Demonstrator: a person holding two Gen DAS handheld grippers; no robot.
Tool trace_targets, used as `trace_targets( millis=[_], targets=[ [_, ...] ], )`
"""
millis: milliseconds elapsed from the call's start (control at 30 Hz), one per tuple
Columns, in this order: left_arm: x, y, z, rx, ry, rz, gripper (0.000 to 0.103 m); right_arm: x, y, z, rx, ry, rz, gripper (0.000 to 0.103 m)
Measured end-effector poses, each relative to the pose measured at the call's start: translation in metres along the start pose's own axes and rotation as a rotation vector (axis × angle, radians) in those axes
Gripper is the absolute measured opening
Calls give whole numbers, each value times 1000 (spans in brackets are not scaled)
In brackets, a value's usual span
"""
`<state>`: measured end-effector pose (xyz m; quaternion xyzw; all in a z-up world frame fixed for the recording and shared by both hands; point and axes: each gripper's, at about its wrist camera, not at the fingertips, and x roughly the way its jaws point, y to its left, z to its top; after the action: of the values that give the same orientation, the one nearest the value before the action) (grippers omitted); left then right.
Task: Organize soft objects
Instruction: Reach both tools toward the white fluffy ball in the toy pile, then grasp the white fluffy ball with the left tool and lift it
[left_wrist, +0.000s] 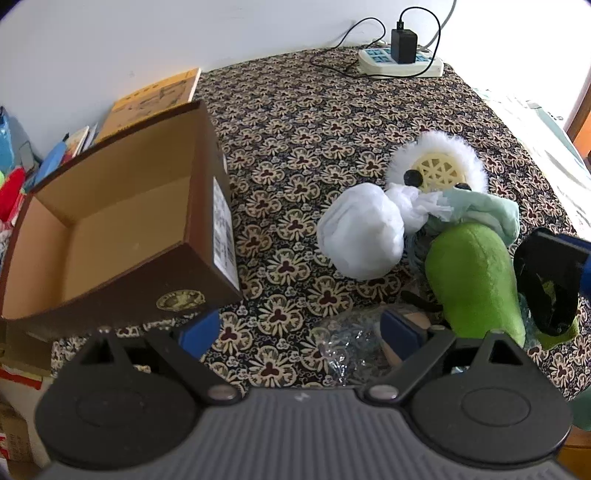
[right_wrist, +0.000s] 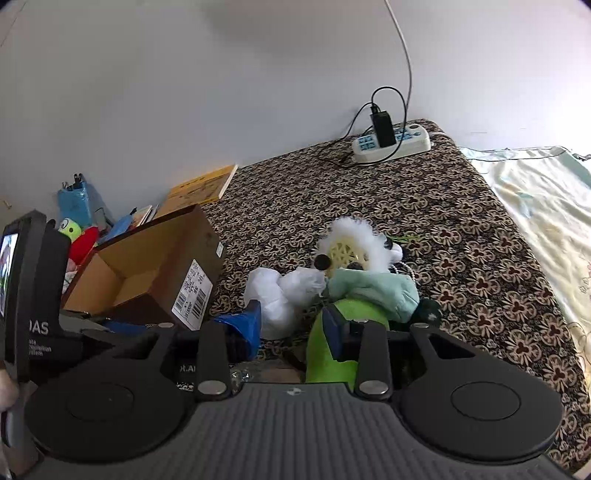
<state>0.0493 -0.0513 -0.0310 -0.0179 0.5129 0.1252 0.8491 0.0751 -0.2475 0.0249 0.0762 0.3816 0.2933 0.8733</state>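
An empty brown cardboard box (left_wrist: 110, 236) lies open on the left of the patterned table (left_wrist: 314, 122); it also shows in the right wrist view (right_wrist: 147, 273). A pile of soft things lies to its right: a white knotted bag (left_wrist: 362, 236), a green plush (left_wrist: 472, 280), a pale green cloth (left_wrist: 487, 214) and a white fluffy brush (left_wrist: 436, 166). My left gripper (left_wrist: 301, 330) is open and empty above the table, between box and pile. My right gripper (right_wrist: 295, 325) is open, its fingers on either side of the white bag (right_wrist: 273, 295) and green plush (right_wrist: 343, 332).
A power strip with a black charger (left_wrist: 402, 55) sits at the table's far edge. Yellow books (left_wrist: 155, 99) and toys (right_wrist: 79, 236) stand behind the box. A crinkled clear plastic bag (left_wrist: 343, 347) lies under my left gripper. A pale sheet (right_wrist: 546, 206) lies to the right.
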Motion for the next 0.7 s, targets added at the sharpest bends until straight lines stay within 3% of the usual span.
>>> trace_targets(
  millis=[100, 300, 400, 567, 700],
  targets=[
    [4, 4, -2, -8, 0, -30, 93, 4, -2, 3, 18, -1, 6, 19],
    [12, 21, -7, -86, -78, -211, 93, 17, -10, 10, 75, 33, 41, 19],
    [19, 25, -8, -113, -94, -262, 93, 26, -13, 16, 84, 49, 60, 20],
    [29, 18, 2, -66, -100, -288, 93, 49, -18, 28, 167, 124, 130, 21],
    [38, 12, 10, 5, -169, -318, 93, 70, -27, 32, 320, 204, 189, 25]
  ],
)
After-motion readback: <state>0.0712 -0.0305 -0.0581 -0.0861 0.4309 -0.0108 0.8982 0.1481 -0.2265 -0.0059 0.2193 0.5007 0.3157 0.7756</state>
